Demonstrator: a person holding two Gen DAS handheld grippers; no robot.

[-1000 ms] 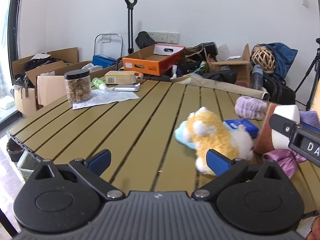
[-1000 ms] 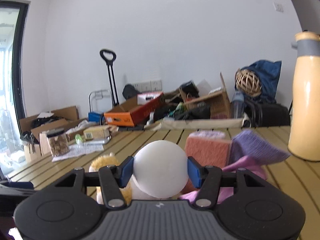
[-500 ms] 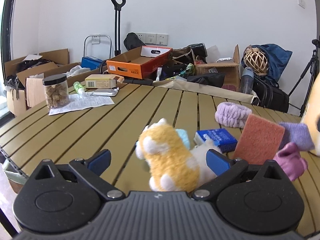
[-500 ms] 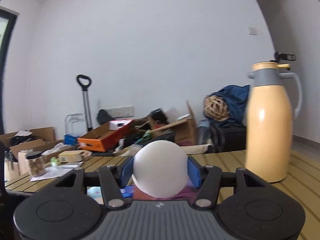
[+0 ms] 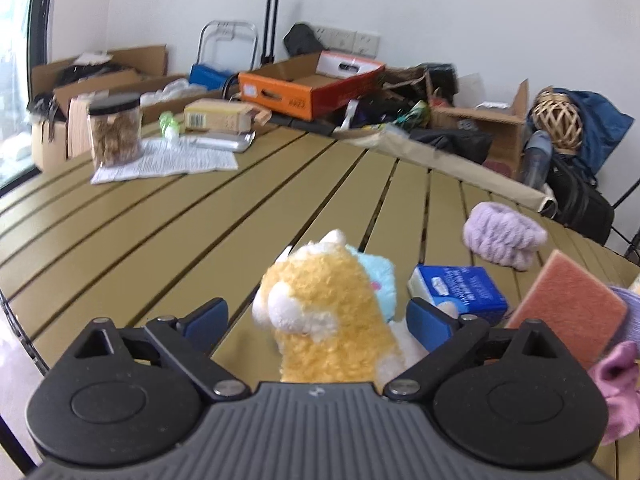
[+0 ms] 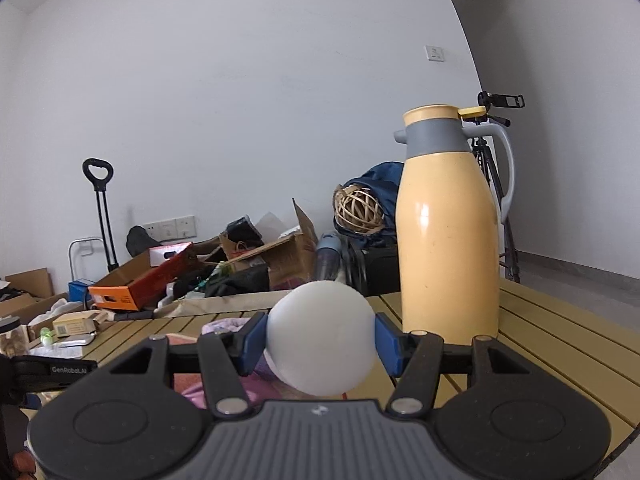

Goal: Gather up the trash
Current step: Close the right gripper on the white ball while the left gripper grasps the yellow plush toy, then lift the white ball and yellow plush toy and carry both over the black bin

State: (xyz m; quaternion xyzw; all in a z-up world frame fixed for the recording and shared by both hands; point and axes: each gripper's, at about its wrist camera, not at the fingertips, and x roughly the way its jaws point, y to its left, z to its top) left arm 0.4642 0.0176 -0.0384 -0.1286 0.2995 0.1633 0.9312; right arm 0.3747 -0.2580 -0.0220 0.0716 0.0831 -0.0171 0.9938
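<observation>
A yellow and white plush toy [image 5: 320, 292] with a light blue patch lies on the olive slatted table [image 5: 200, 220], between the blue pads of my left gripper [image 5: 318, 316]. The jaws are closing; the left pad stands apart from the toy and the right pad is close beside its white part. In the right wrist view my right gripper [image 6: 320, 344] is shut on a smooth white ball [image 6: 320, 332], held above the table. The ball hides what lies just ahead of it.
A blue box [image 5: 460, 288], a pink sponge [image 5: 568, 312], a lilac fluffy band [image 5: 504, 232] and pink cloth [image 5: 616, 384] lie right of the toy. A tall yellow flask [image 6: 448, 240] stands ahead right. A jar [image 5: 115, 128] on paper [image 5: 168, 160] sits far left.
The left gripper has slid right and the plush toy now sits between its fingers, which have narrowed a little. The right view has swung right onto the flask, the ball still gripped.
</observation>
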